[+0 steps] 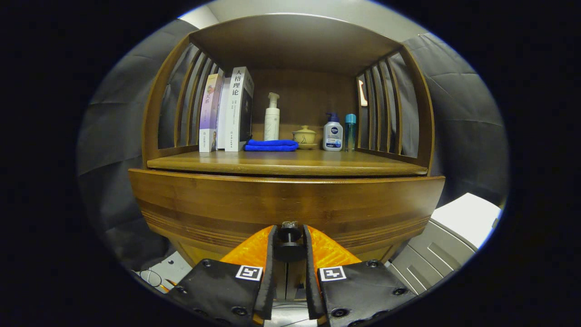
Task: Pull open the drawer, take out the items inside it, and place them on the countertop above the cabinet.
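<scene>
I am looking along the gripper (289, 240) at a wooden cabinet, and its two orange fingers (249, 250) are closing in on the small dark knob (289, 238) at the middle of the lower edge of the drawer front (286, 204). The pads are sitting just beside the knob on either side, seemingly touching it, so I am reading the claw as pinching the knob, though I cannot be sure how firmly. The drawer is looking shut or barely started, and whatever is inside it is hidden from me. To do this step well, I am thinking I should be keeping the grip snug behind the knob's round head and pulling straight back, level, without twisting, since a small smooth knob could slip out between flat pads. The drawer front is a broad band of warm brown wood with a satin sheen and fine grooves along its lower edge. Above it, the countertop (363, 165) is a smooth flat board with bare space along its front edge. Toward its back edge are standing upright books (227, 111), a white pump bottle (272, 118), a folded blue cloth (271, 145), a small lidded ceramic cup (304, 135), a squat pump bottle (332, 134) and a slim teal bottle (350, 131).
</scene>
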Demonstrator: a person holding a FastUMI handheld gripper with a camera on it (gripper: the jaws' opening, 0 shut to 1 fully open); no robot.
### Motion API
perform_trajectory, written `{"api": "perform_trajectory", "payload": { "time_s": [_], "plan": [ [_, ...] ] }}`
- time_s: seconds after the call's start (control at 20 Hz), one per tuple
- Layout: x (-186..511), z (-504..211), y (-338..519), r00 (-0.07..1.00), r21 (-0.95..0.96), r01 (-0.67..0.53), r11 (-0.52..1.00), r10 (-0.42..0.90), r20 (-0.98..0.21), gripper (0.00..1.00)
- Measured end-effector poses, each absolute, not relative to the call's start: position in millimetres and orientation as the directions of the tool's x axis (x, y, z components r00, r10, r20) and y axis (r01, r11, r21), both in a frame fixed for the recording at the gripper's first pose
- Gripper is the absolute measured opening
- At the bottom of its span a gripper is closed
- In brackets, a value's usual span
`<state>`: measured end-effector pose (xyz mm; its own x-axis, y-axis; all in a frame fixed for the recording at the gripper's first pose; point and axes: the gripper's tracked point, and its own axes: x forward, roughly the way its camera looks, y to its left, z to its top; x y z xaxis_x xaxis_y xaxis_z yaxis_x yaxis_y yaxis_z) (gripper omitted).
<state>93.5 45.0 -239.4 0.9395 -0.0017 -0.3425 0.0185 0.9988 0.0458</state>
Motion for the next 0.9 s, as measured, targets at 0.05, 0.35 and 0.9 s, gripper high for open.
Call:
{"api": "perform_trajectory", "payload": {
  "time_s": [0.05, 0.35, 0.9],
  "plan": [
    [88, -237, 45, 0.939, 0.046, 0.020, 0.999, -0.003, -0.343, 0.32],
    [53, -234, 42, 0.932, 0.038, 0.034, 0.999, -0.018, -0.363, 0.32],
    [42, -238, 44, 0.922, 0.035, -0.012, 0.999, 0.025, -0.387, 0.32]
  ]
}}
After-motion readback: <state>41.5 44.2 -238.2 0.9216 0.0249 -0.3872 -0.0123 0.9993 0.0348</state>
